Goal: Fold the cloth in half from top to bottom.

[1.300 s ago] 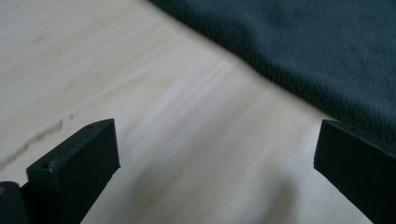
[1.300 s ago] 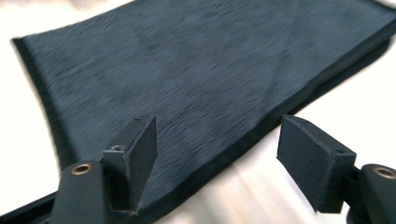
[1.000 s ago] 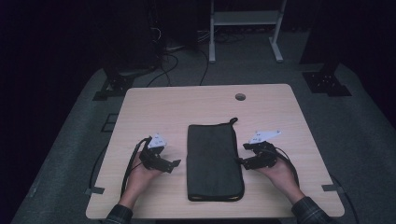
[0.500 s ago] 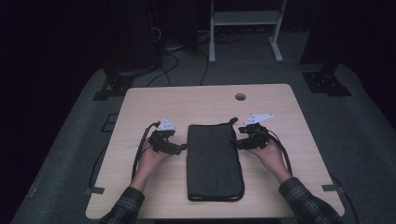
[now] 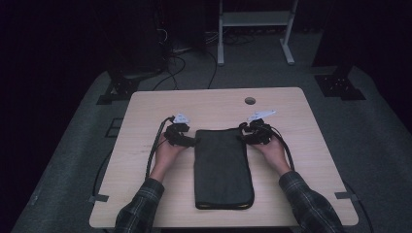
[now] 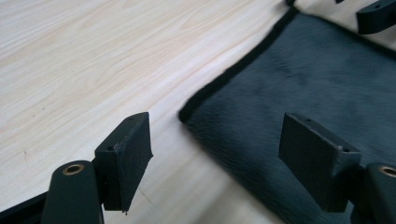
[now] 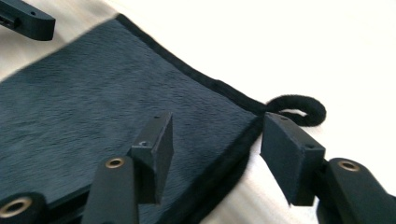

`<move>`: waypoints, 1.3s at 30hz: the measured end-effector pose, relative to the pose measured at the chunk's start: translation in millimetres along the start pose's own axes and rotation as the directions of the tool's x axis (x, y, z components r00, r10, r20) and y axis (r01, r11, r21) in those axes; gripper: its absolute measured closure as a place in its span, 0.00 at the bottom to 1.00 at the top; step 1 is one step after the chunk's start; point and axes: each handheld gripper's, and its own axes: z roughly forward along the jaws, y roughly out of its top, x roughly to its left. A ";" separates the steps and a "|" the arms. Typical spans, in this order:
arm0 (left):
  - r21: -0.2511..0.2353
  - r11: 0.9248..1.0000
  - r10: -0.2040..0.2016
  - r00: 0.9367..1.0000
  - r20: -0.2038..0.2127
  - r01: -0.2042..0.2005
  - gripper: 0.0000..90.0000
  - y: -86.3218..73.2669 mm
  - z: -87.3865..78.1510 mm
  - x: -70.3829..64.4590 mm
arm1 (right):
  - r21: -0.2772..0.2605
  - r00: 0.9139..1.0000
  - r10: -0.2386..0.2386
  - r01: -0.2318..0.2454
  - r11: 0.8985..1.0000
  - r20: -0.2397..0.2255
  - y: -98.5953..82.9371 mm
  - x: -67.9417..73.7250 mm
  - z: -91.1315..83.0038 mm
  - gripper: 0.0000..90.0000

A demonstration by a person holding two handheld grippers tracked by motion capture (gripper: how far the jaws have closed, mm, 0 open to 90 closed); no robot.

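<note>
- Dark fabric pouch (image 5: 223,167): laid flat, lengthwise, at the middle of the tabletop (image 5: 311,160), its short far edge turned away from the person; a small cord loop (image 7: 295,108) was seen at its far right corner.
- Left gripper (image 5: 187,141): held at the pouch's far left corner; fingers (image 6: 126,156) were spread wide, one over bare wood, the other over the fabric, with nothing gripped.
- Right gripper (image 5: 245,137): held at the pouch's far right corner; fingers (image 7: 156,151) were parted to either side of the bound edge, beside the loop, not closed on it.
- Plaid sleeves (image 5: 141,208): seen at the near edge.
</note>
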 end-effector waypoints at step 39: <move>0.039 0.999 0.022 0.998 0.051 -0.024 0.90 16.5 18.7 17.1 | 0.010 0.999 -0.007 0.008 1.000 -0.042 6.6 -9.5 9.6 0.88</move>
